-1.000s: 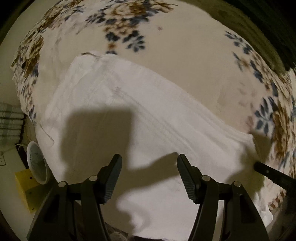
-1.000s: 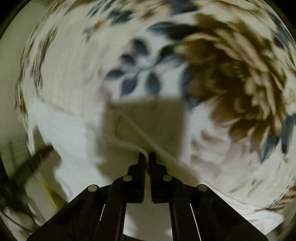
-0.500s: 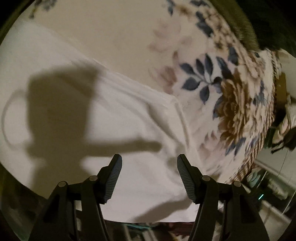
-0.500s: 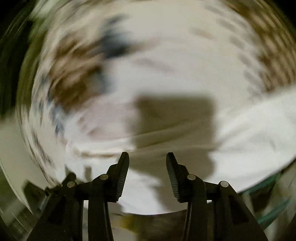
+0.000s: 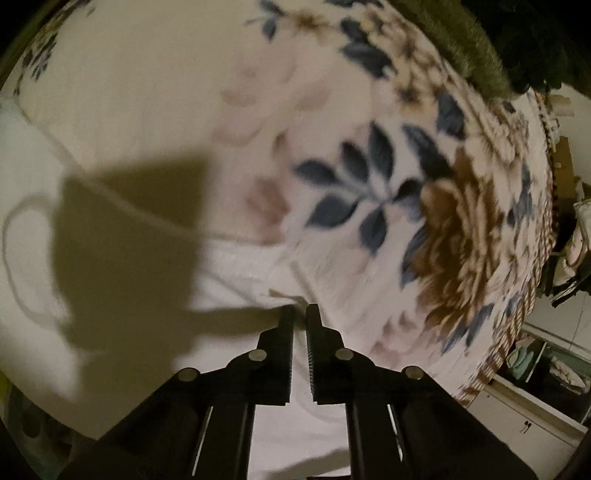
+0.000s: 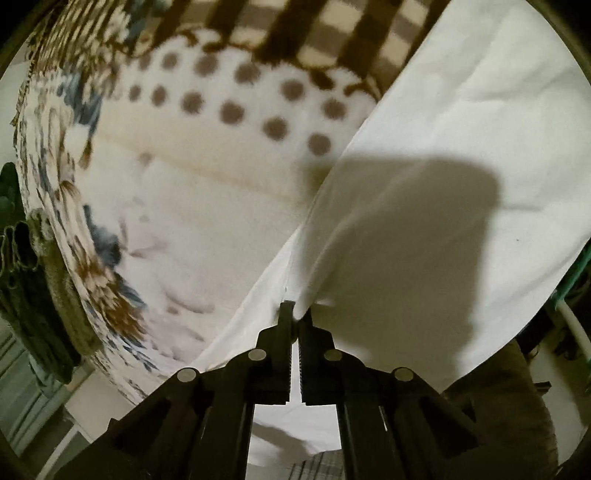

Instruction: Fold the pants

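No readable text, label, brand, number or sign is showing in either wrist view. The fabrics are carrying only patterns: flowers, dots and checks.

Pants [image 6: 424, 155] on blanket [image 5: 369, 177], spread beside gripper fingers [image 6: 286, 317]

A big soft blanket [image 5: 388, 177] with blue leaves and brown flowers covered the bed. Its edge [image 6: 303, 33] had brown checks and dots. White cupboards [image 5: 532, 413] stood beside it. Dark shadows fell across it.
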`<state>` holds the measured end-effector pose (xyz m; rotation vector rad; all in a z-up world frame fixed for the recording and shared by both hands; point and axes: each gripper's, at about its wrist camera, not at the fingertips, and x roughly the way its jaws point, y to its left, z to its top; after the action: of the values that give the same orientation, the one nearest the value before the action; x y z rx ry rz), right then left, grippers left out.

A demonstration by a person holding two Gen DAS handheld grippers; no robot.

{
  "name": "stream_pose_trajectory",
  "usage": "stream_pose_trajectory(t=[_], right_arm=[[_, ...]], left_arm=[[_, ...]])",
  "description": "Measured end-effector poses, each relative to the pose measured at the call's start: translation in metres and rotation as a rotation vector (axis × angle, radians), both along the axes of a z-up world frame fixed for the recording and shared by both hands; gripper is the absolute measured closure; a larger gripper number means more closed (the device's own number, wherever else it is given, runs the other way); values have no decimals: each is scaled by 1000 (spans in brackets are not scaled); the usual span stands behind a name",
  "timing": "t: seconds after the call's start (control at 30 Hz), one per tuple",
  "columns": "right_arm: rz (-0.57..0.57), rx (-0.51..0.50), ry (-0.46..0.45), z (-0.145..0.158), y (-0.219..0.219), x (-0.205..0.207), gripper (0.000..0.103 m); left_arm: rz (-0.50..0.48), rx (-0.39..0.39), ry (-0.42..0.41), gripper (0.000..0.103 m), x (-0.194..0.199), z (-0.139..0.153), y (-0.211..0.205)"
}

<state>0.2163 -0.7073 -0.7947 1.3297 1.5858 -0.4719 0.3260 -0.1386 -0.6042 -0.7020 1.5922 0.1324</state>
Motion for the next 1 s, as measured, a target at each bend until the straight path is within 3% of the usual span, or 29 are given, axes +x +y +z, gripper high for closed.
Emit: stream_pose_trajectory(t=[0.23,0.37,0.43,0.47,0.5,0.53,0.6,0.7,0.83,0.9,1.0], right_arm=[[-25,4,8,-4,-3,8,101],[26,39,-5,-14,0,15,92],[51,46,-79,-5,-7,10,52],[55,22,-124,4,-15,1,19],[53,2,-156,12,-18,-6,9],[49,-23,-192,21,-28,-20,9],[30,-95,-227,37,-52,-55,9],[-49,-237,-251,50,-95,-119,9],[-182,-321,-228,42,-159,-190,9],[-228,-352,-242,43,-184,-203,9],[-200,-431,-271,51,-224,-196,9]], left_arm=[[-15,32,-38,99,27,-1,4],[-140,109,-64,98,25,22,-11],[-251,142,-111,88,17,39,-35],[-302,154,-135,81,10,47,-47],[-347,166,-151,63,-1,54,-60],[-372,168,-161,37,-7,57,-72],[-424,149,-170,16,-28,57,-92],[-502,126,-134,16,-54,40,-128],[-585,126,-42,16,-81,9,-172],[-616,144,-44,16,-87,5,-186],[-665,176,-78,16,-88,7,-208]])
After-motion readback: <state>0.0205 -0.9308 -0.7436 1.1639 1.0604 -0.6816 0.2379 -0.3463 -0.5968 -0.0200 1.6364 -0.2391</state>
